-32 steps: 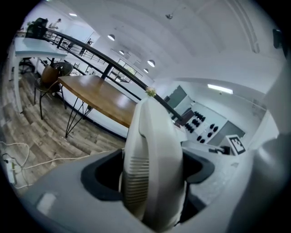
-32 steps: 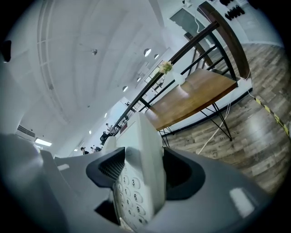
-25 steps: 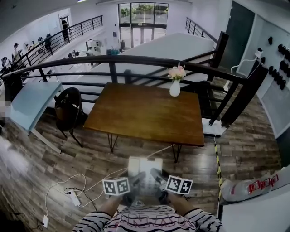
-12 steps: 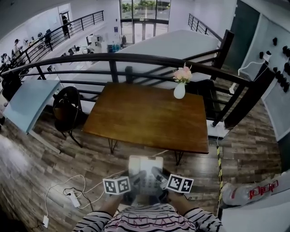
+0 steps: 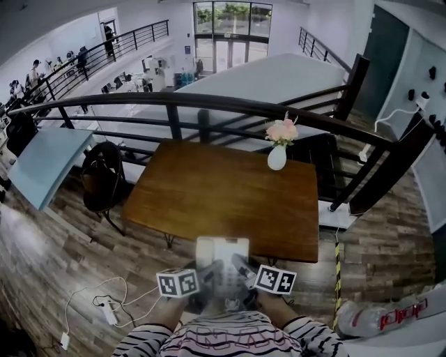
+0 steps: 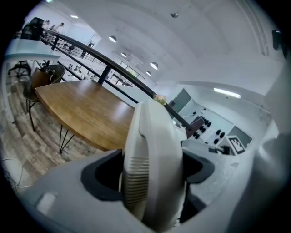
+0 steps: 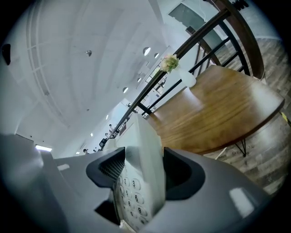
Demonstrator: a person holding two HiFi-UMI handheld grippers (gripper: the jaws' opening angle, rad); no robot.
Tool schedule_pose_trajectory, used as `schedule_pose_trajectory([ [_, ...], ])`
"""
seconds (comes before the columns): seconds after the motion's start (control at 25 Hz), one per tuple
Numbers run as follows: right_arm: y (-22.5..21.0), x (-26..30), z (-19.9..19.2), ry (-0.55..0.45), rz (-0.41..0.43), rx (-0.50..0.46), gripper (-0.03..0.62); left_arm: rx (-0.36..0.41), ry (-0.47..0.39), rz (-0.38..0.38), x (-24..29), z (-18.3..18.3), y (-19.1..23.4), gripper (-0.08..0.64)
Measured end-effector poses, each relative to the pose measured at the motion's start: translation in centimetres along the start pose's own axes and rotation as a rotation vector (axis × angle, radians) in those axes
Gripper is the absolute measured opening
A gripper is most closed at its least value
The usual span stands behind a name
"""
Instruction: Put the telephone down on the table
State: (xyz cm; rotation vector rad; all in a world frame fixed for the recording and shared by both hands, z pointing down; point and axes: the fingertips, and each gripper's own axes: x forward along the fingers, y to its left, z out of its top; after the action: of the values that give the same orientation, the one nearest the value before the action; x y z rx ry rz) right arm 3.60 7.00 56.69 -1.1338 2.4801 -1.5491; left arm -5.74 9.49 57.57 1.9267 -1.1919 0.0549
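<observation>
Bright, even daylight comes from the tall windows at top centre of the head view. All views bend strongly at the edges, with dark corners. Close to both gripper lenses the telephone looks soft.

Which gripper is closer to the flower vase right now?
Right. The right gripper and left gripper hold the telephone at the table's near edge; the vase stands at its far right.

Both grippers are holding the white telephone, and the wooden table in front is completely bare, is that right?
Not quite. The left gripper and the right gripper are both shut on the telephone, but the table is not bare: a white vase of pink flowers stands near its far right corner, by the railing. The head view shows it.
</observation>
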Motion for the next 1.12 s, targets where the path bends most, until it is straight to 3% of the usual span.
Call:
schedule_pose_trajectory([
  [0.6,-5.1,4.4,8.7,0.060,0.029,-0.009,0.264,-0.036,-0.034,0.039,9.3,5.1,-0.1,0.374],
  [0.92,-6.7,8.0,12.8,0.020,0.003,0.013,0.264,-0.025,0.006,0.011,13.5,8.9,1.7,0.374],
  [1.12,-6.9,11.8,15.6,-0.017,-0.014,0.030,0.264,0.001,0.063,0.019,16.1,12.3,5.1,0.373],
])
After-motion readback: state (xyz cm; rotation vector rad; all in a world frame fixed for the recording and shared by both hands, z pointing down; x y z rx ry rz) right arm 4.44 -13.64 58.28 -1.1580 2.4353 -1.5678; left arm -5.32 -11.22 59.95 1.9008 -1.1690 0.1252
